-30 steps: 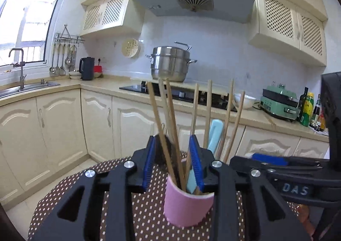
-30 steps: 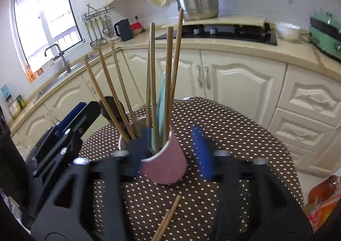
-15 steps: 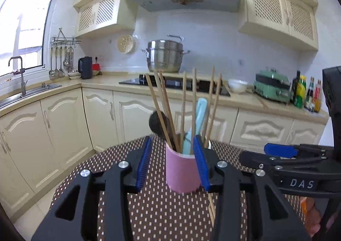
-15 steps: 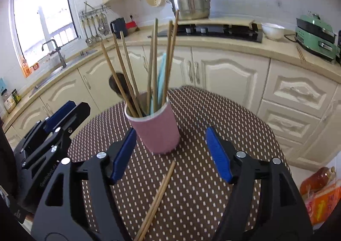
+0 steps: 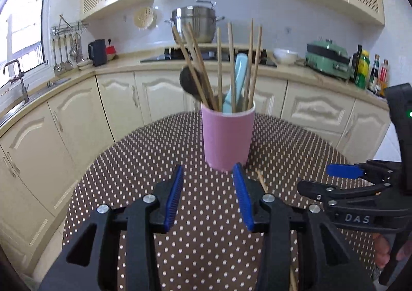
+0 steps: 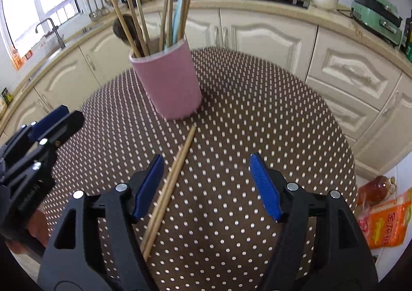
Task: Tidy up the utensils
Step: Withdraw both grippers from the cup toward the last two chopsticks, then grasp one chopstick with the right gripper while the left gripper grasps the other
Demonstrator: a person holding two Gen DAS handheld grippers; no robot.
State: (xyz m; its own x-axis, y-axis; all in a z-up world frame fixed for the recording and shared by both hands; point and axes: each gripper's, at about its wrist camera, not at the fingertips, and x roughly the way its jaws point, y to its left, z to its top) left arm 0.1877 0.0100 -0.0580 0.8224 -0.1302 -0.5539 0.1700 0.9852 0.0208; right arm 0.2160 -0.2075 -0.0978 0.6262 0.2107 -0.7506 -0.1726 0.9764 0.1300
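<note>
"DAS" is read in white on the black right gripper [image 5: 342, 171] in the left wrist view; yellow packets [image 6: 386, 224] with red writing, not legible, are seen only in the right wrist view; the pair of loose wooden chopsticks [image 6: 168, 188] is shown full length there, only its tip in the left view; the pink cylindrical cup [image 5: 228, 137] of chopsticks stands on the brown dotted tablecloth [image 5: 123, 157], farther from both grippers than a second ago; left gripper [image 5: 208, 197] jaws stand narrowly apart, empty; right jaws wide, chopsticks between, unpressed.
</note>
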